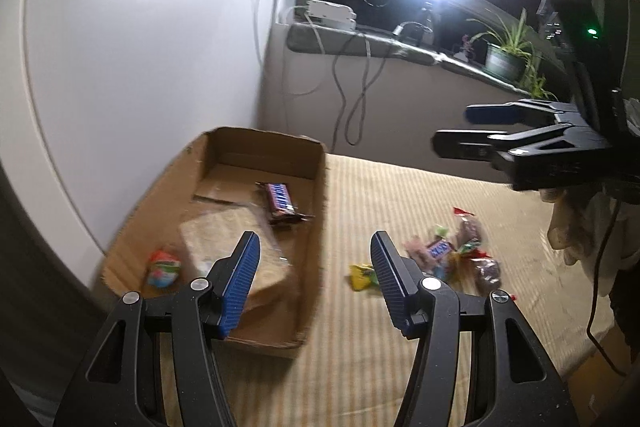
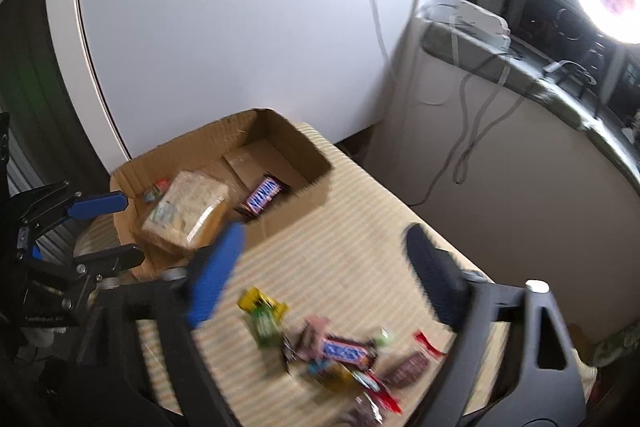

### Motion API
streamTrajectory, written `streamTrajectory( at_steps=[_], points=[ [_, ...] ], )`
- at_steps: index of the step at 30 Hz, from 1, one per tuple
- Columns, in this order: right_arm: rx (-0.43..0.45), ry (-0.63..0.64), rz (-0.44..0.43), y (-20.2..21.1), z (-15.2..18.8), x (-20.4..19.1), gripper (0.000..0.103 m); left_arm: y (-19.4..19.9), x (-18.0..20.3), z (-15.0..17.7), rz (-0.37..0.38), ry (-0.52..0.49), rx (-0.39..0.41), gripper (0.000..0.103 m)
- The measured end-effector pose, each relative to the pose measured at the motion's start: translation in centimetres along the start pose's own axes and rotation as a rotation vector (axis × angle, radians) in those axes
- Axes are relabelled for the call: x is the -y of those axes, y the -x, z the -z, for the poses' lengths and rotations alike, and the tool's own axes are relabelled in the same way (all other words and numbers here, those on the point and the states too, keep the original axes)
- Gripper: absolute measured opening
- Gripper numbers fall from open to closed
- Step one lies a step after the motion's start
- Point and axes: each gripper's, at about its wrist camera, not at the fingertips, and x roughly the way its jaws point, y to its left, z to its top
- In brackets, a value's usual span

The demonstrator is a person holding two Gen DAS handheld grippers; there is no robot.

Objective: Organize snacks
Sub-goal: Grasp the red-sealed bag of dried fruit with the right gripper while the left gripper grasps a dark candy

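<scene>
1. Two grippers hang over a striped cloth tabletop (image 1: 400, 367), ribbed in beige and cream; neither one holds anything.
2. The cardboard box (image 2: 308, 151) is the largest thing here: an open, shallow tray of plain brown corrugated board with raw-cut walls, set at the table's left side against a white panel (image 1: 140, 67).
3. Inside the box lie a clear-wrapped block of pale biscuits or crackers (image 2: 184, 215), flat and rectangular, a glossy dark chocolate bar (image 2: 262, 199) lying slantwise, and a small rounded red-and-blue sweet (image 1: 162, 267).
4. The loose snack pile (image 2: 340, 359) sits on the cloth to the right of the box, well apart from it: crinkly foil and plastic wrappers, among them a blue-labelled bar (image 2: 346, 351) whose long axis runs roughly across the right gripper's fingers, and a yellow-green packet (image 2: 262, 311) nearer the box.
5. The right gripper (image 2: 320, 267) is the nearer one, I judge: its fingers stand wide apart with the pile just ahead and below between them, though motion blur softens this view.
6. The left gripper (image 1: 316, 283) has its ribbed blue pads (image 1: 240, 283) spread too, straddling the box's right wall, the pile off to its right.
</scene>
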Motion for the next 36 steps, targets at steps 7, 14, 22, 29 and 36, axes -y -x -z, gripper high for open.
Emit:
streamTrajectory(
  at_steps=[7, 14, 22, 29, 36],
  points=[
    [-0.03, -0.064, 0.047, 2.8, 4.5, 3.1, 0.096, -1.4, 2.8, 1.2, 0.062, -0.025, -0.056, 0.057],
    [-0.122, -0.187, 0.073, 2.9, 10.3, 5.9, 0.096, -3.5, 5.5, 2.4, 0.106, -0.059, -0.119, 0.057],
    [-0.195, -0.278, 0.03, 1.3, 14.7, 6.0, 0.096, -5.7, 7.9, 2.9, 0.148, -0.132, -0.175, 0.057],
    [-0.21, -0.328, -0.006, 0.1, 15.9, 6.1, 0.096, -7.3, 9.2, 2.9, 0.155, -0.236, -0.19, 0.057],
    [-0.239, -0.384, -0.028, -1.0, 16.4, 6.4, 0.082, -9.3, 9.3, 2.8, 0.172, -0.244, -0.227, 0.057]
  ],
)
